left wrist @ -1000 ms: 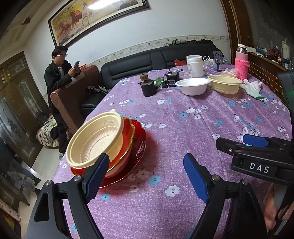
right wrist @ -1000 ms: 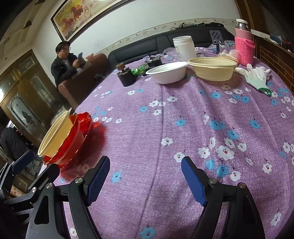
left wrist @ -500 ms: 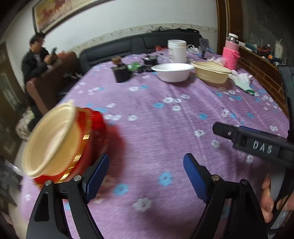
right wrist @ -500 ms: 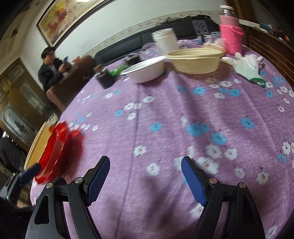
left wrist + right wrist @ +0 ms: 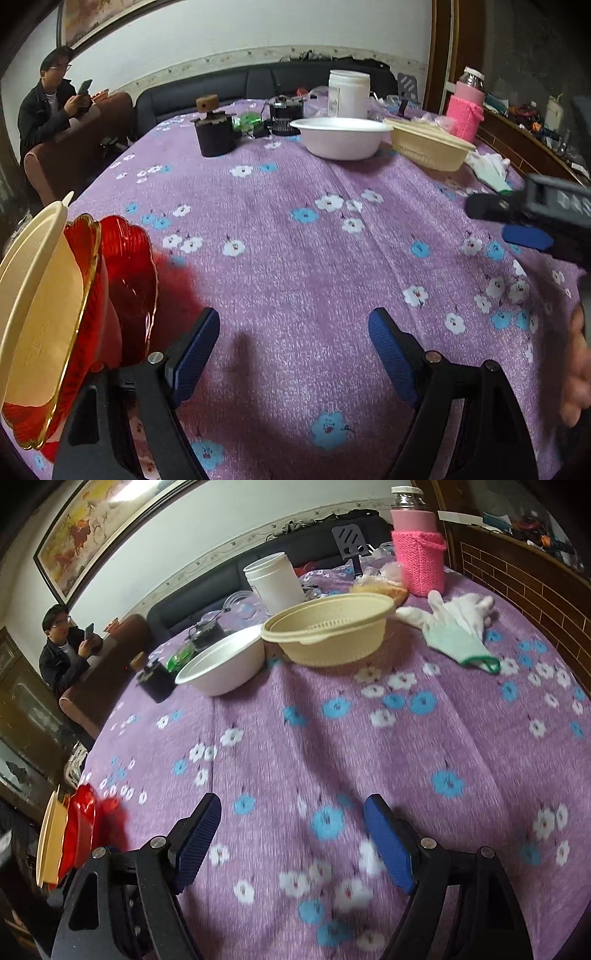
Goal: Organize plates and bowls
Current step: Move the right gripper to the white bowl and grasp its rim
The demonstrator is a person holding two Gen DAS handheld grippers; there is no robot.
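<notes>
A cream bowl (image 5: 33, 314) sits nested in a red bowl on a red plate (image 5: 129, 273) at the table's near left edge, just left of my left gripper (image 5: 291, 332). That gripper hangs open over bare cloth. The same stack (image 5: 70, 830) shows at the far left of the right wrist view. Across the table stand a white bowl (image 5: 221, 664) and a second cream bowl (image 5: 328, 631), side by side. My right gripper (image 5: 290, 816) is open above the cloth, well short of them, and it also juts in as the right gripper (image 5: 517, 221) in the left wrist view.
The purple flowered tablecloth (image 5: 332, 738) covers the table. Behind the bowls are a white jar (image 5: 275, 578), a pink-sleeved bottle (image 5: 417, 557), a glove (image 5: 454, 627) and a dark corked cup (image 5: 214, 133). A person (image 5: 48, 107) sits on a chair at the back left.
Both grippers swung across the table and tipped down. The stack slid to the left edge of both views. The far bowls look nearer in the right wrist view. Jaws stayed open.
</notes>
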